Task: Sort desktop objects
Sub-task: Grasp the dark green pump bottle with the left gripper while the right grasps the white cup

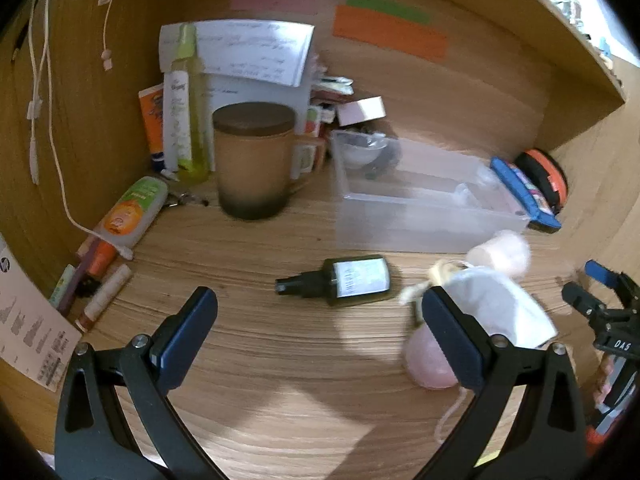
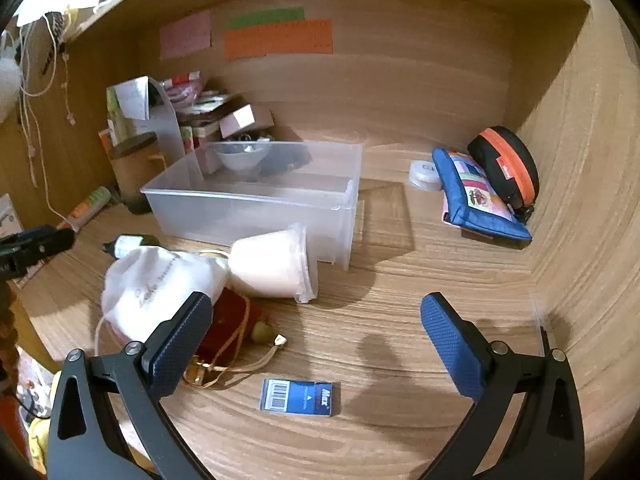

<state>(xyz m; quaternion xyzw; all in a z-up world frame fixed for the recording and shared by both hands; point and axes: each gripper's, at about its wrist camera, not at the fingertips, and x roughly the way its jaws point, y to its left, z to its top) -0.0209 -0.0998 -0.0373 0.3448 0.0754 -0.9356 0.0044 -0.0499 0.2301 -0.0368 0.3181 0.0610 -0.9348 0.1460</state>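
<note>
My left gripper [image 1: 320, 312] is open and empty above the desk, just short of a dark green spray bottle [image 1: 340, 282] lying on its side. A white drawstring pouch [image 1: 500, 304] and a pink ball [image 1: 430, 364] lie by its right finger. My right gripper [image 2: 316, 320] is open and empty over bare desk. Near it lie a small blue staple box [image 2: 298, 396], a red pouch with gold cord [image 2: 232, 328], the white pouch [image 2: 156, 284] and a tipped pale pink cup [image 2: 272, 266]. A clear plastic bin [image 2: 256, 200] stands behind; it also shows in the left wrist view [image 1: 420, 204].
A brown lidded mug [image 1: 252, 160], tall bottles [image 1: 188, 104], tubes [image 1: 132, 212] and papers crowd the back left corner. A blue pouch [image 2: 476, 196], an orange and black case [image 2: 508, 164] and a white tape roll [image 2: 424, 174] lie at the right wall. White cables [image 1: 44, 92] hang on the left.
</note>
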